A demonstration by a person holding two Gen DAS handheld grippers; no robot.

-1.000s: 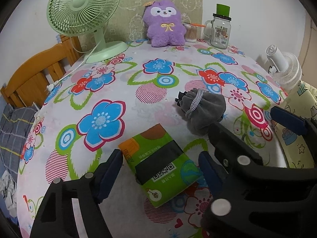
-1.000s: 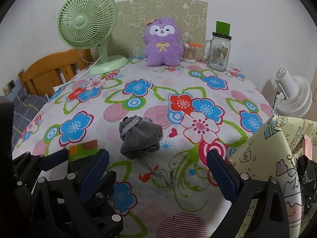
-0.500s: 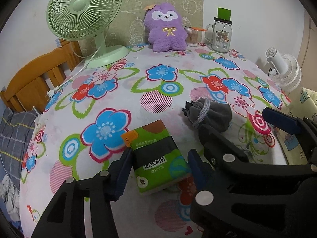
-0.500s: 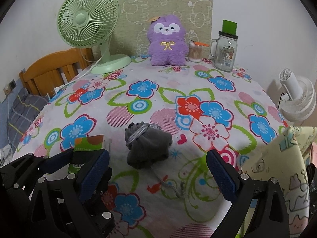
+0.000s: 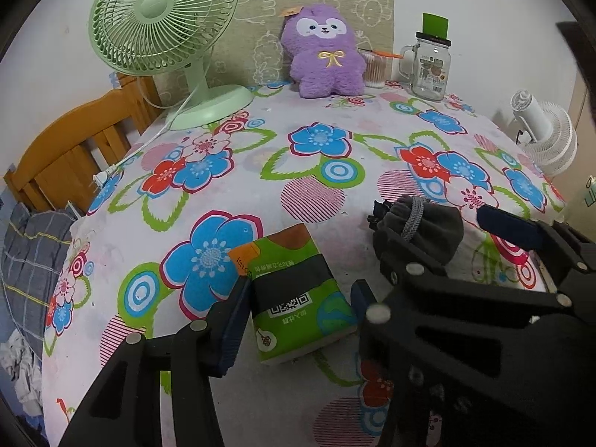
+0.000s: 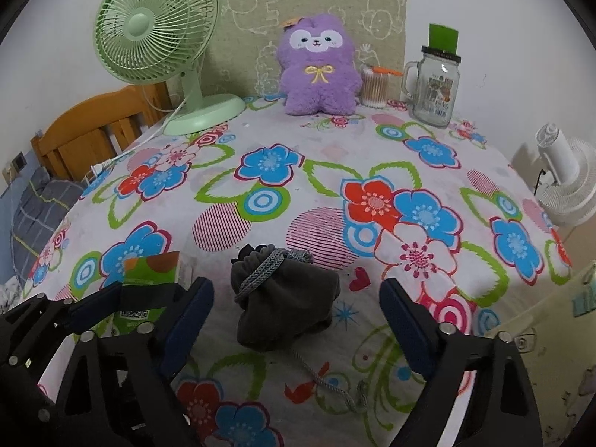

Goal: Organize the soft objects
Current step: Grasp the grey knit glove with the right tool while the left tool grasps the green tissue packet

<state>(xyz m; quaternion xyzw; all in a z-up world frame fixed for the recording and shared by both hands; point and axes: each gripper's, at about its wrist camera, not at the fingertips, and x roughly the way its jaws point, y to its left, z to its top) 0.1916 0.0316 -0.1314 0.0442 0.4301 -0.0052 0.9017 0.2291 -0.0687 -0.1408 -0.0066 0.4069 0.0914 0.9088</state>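
Left gripper (image 5: 298,311) jaws have just closed in and now pinch the green tissue pack (image 5: 294,290) at its sides. Right gripper (image 6: 294,298) jaws, also just closing, stand spread either side of the grey drawstring pouch (image 6: 287,298), not touching. Pouch lies at the pack's 2 o'clock on the floral tablecloth (image 6: 305,186).

A green desk fan (image 6: 156,33) is standing at the far left of the worktop (image 6: 316,171), which is wearing a flowered cloth. A glass jar mug (image 6: 434,89) with a green-topped lid is sitting at the far right, a tub of cotton swabs (image 6: 373,87) just beside it. A wooden chair (image 5: 70,145) is showing past the left edge, and a white fan (image 6: 570,186) is standing off to the right.
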